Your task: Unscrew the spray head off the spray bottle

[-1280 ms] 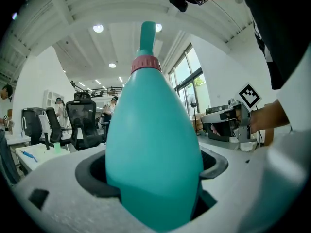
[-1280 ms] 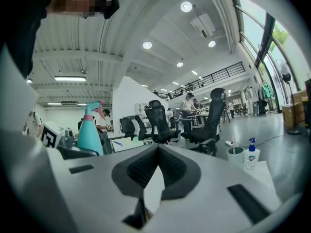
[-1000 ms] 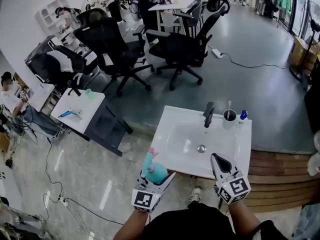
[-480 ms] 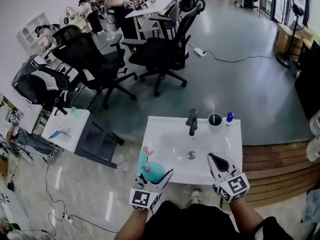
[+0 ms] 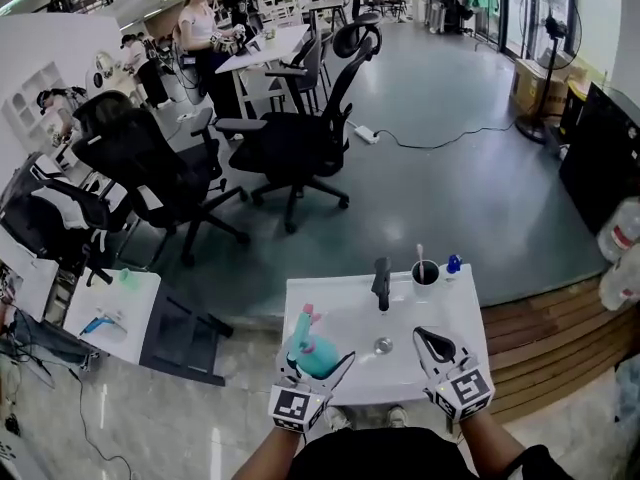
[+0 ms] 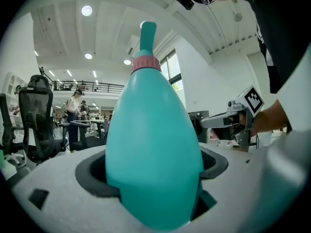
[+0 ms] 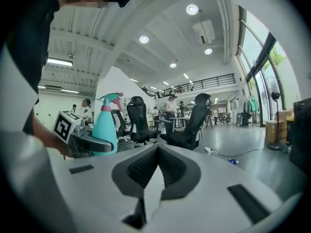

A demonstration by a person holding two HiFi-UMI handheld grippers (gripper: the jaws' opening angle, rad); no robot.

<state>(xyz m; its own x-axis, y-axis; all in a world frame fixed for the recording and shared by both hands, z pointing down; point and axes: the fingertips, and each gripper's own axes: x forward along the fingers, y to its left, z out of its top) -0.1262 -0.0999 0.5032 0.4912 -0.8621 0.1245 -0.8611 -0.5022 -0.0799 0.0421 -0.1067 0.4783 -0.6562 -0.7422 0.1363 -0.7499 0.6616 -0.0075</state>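
Two grippers held forward, side by side.
Left gripper (image 5: 318, 361) clamps the spray bottle (image 5: 310, 351); right gripper (image 5: 428, 338) jaws are together, empty.

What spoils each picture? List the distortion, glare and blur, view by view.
Head view: fisheye bends the grey floor outward, detail stays sharp. Left gripper view: dark round vignette, round ceiling lamp blown out, teal pear-shaped plastic spray bottle soft at its near base. Right gripper view: same vignette, ceiling spotlights glare, shut right claw slightly soft up close.
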